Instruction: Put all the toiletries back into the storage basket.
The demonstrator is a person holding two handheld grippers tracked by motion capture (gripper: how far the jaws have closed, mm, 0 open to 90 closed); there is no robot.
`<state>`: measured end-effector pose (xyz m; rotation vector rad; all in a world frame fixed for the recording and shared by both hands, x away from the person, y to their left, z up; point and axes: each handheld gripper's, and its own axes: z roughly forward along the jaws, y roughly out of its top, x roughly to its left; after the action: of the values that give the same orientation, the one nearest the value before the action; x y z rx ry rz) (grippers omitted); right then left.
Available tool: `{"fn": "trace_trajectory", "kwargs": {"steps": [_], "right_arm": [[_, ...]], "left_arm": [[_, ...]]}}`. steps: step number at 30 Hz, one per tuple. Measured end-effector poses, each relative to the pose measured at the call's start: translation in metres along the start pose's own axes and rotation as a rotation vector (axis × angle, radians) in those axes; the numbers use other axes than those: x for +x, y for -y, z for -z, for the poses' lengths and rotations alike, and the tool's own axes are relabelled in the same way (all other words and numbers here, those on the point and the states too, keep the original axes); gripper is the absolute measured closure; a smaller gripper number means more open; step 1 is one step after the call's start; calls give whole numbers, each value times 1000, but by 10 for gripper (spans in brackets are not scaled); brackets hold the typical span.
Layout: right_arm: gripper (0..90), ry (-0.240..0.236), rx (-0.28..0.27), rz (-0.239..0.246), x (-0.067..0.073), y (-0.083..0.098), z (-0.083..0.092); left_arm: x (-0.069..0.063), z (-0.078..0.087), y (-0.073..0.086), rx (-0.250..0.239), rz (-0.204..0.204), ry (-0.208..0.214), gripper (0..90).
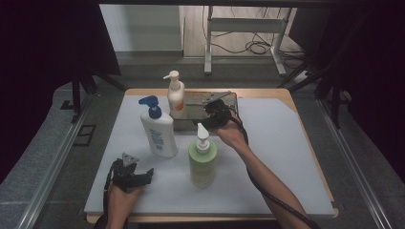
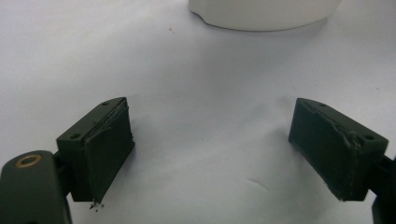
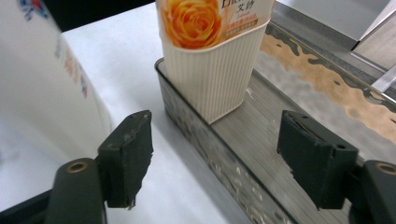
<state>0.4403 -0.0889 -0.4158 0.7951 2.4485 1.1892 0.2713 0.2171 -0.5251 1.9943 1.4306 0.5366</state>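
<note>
Right gripper view: the right gripper (image 3: 215,161) has its jaws spread wide, nothing between the pads, which touch nothing. Just beyond them stands the cream bottle (image 3: 212,56), ribbed at the base with an orange rose label, upright inside the near corner of the metal tray (image 3: 299,140). No earlier frame, so only the present gap is noted.

From the high view, the cream bottle (image 1: 175,95) has its long axis vertical, pump head on top, spout pointing away from the tray to the left. It occupies the tray's left end; the right gripper (image 1: 216,116) hovers over the tray's front edge, just beside the bottle.

Blue-capped white bottle (image 1: 158,129) stands upright just in front of the tray's left end. Green bottle (image 1: 202,160) stands upright nearer the person, in front of the tray.

Left gripper (image 1: 130,175) sits well in front of the tray on the grey mat (image 1: 277,157), jaws wide and empty.
</note>
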Motion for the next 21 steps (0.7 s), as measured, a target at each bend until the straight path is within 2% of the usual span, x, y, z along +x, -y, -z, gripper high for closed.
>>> {"fn": "trace_trajectory", "kwargs": {"steps": [9,14,21], "right_arm": [[142,-22,4,18,3,14,21],[117,-45,-3,14,3,24,32],[30,-43,14,31,2,39,45]], "left_arm": [[0,0,0,0,0,0,129],[0,0,0,1,0,0,129],[0,0,0,1,0,0,129]]}}
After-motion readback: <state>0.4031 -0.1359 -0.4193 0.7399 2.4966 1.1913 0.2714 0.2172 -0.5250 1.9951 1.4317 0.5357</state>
